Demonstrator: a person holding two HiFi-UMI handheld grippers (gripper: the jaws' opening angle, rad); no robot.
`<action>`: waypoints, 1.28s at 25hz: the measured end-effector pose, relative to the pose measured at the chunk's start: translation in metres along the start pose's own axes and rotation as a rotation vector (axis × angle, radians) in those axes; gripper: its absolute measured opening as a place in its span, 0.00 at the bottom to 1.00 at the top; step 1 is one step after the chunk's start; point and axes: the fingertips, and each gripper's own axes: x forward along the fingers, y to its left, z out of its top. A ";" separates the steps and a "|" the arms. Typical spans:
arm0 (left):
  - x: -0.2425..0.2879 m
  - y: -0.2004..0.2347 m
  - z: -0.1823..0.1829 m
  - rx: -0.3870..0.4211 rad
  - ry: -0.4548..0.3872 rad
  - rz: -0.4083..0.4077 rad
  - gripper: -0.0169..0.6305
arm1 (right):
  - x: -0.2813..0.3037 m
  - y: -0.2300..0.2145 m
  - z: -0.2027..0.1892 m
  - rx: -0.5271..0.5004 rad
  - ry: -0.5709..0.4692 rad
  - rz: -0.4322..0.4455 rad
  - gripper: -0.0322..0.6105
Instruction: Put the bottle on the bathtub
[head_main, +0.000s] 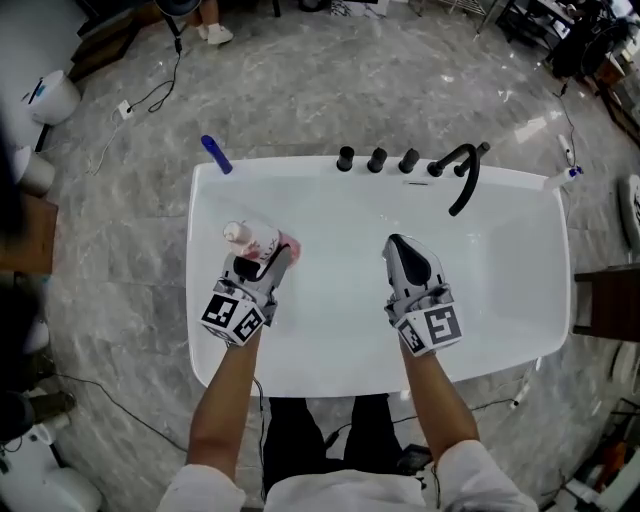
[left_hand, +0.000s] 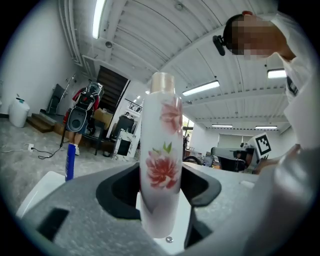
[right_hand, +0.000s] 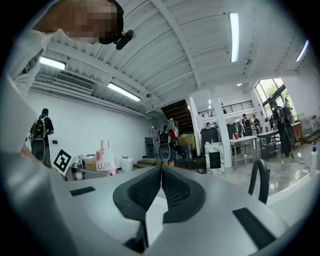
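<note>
Left gripper (head_main: 266, 264) grips the bottle (head_main: 254, 240) across its lower body, pads pressed on both sides; in the left gripper view the bottle (left_hand: 161, 160) stands upright between the jaws of that gripper (left_hand: 161, 187), white with red flowers and a pale cap. From the head view it hangs over the left half of the tub (head_main: 282, 169), inside the rim; whether it touches the white surface I cannot tell. Right gripper (head_main: 398, 246) hovers over the middle of the basin, well apart from the bottle; its jaws are pressed together with nothing between them (right_hand: 161, 176). On the far rim sit three black knobs (head_main: 376, 160) and a curved black tap (head_main: 464, 176); a blue bottle (head_main: 216, 154) lies at the far-left corner.
</note>
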 end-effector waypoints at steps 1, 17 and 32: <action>0.008 0.007 -0.007 0.005 0.001 0.010 0.38 | 0.009 -0.002 -0.007 0.005 0.004 0.004 0.07; 0.109 0.137 -0.090 0.158 0.098 0.153 0.38 | 0.130 -0.028 -0.139 0.027 0.105 0.052 0.07; 0.177 0.211 -0.114 0.241 0.124 0.190 0.38 | 0.208 -0.040 -0.208 -0.038 0.224 0.018 0.07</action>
